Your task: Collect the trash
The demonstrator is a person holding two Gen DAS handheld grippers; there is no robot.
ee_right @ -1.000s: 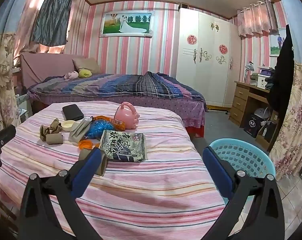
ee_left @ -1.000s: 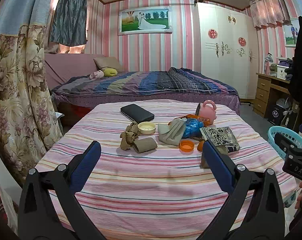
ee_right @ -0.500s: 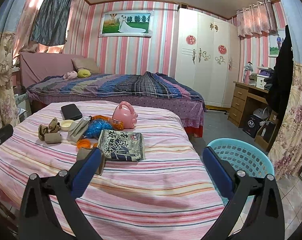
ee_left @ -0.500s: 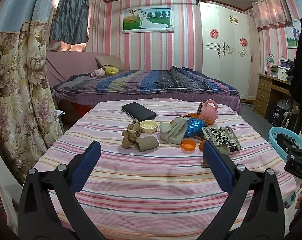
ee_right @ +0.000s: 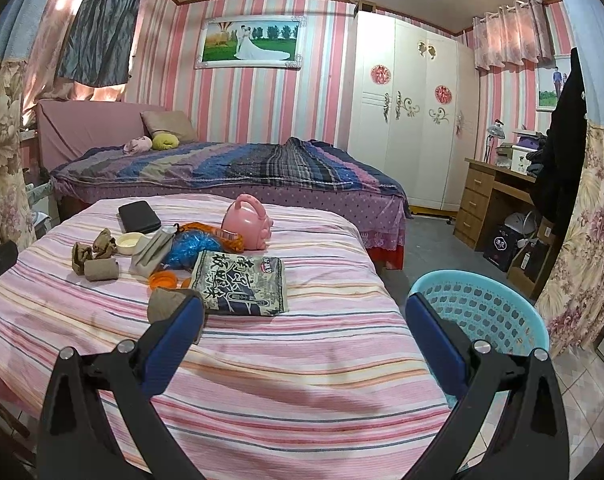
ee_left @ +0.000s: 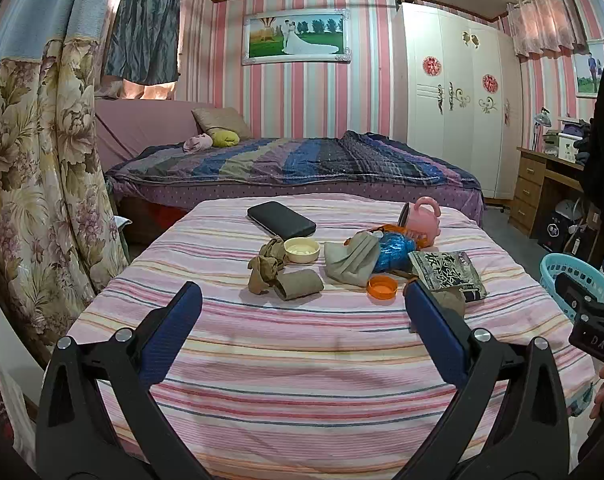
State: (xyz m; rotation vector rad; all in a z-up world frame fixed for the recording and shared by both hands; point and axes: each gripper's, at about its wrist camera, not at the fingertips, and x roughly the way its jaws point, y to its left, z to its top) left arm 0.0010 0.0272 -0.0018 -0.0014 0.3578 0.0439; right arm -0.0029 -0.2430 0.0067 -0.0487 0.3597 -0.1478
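A striped pink bed [ee_left: 302, 352] holds a scatter of things: brown socks [ee_left: 280, 272], a cream dish [ee_left: 301, 249], a grey cloth [ee_left: 352, 258], a blue wrapper [ee_left: 394, 250], an orange lid [ee_left: 382, 287], a black-and-white snack packet [ee_right: 240, 282] and a pink piggy bank [ee_right: 250, 228]. A light blue basket [ee_right: 482, 316] stands on the floor right of the bed. My left gripper [ee_left: 302, 308] is open and empty above the near bed. My right gripper [ee_right: 304, 316] is open and empty, between the packet and the basket.
A black case [ee_left: 281, 220] lies at the bed's far side. A second bed [ee_right: 230, 168] stands behind, a white wardrobe [ee_right: 410, 120] and a wooden desk [ee_right: 490, 200] to the right. Floral curtains [ee_left: 34, 200] hang at the left.
Both grippers have edged slightly closer to the bed and a little leftward; the objects sit marginally lower and larger in view. Nothing was grasped.
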